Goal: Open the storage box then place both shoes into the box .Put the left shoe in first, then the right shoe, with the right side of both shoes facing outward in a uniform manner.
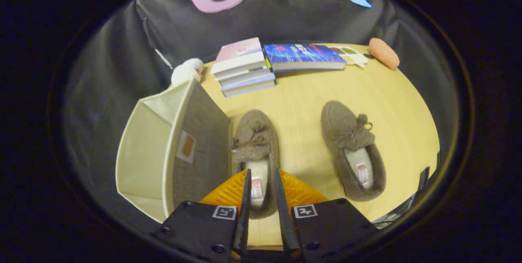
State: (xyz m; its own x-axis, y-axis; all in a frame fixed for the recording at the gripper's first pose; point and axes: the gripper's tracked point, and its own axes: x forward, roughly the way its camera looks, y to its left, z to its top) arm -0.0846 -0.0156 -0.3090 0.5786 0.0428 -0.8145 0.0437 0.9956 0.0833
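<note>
Surface: pale wooden tabletop (310, 104) in a booth, with black cloth (285, 22) hanging behind and around it.
Gripper: gripper (261, 181) low over the near part of the table, its two fingers set narrowly apart with a slim gap between them; nothing is pressed between them.
Near shoe: brown fuzzy slipper (256, 140) with a small bow, lying on the table just ahead of the fingers, toe pointing away. Its heel end and pale insole show in the gap between the fingertips, lower than the fingers; whether the fingers touch it cannot be told.
Other shoe: second brown fuzzy slipper (351, 144) of the same kind, to the right of the first and apart from it, toe away and turned a little to the left, insole facing up.
Storage box: beige fabric storage box (204, 149) just left of the near slipper, its grey-brown side wall touching or almost touching that shoe. A small label window sits on this wall. The open, cream-lined inside (142, 149) shows on the left.
Behind the box: white rounded object (186, 70) at the table's far left edge, too small to identify.
Far edge: stack of books (242, 67) beyond the near slipper; a blue-covered book (304, 57) lying flat beside the stack; a pale flat item (350, 55) next to that, unclear what it is.
Far right corner: orange oval sponge-like thing (383, 53).
In the way: the box wall stands hard against the near slipper's left side; bare table lies between the two slippers.
</note>
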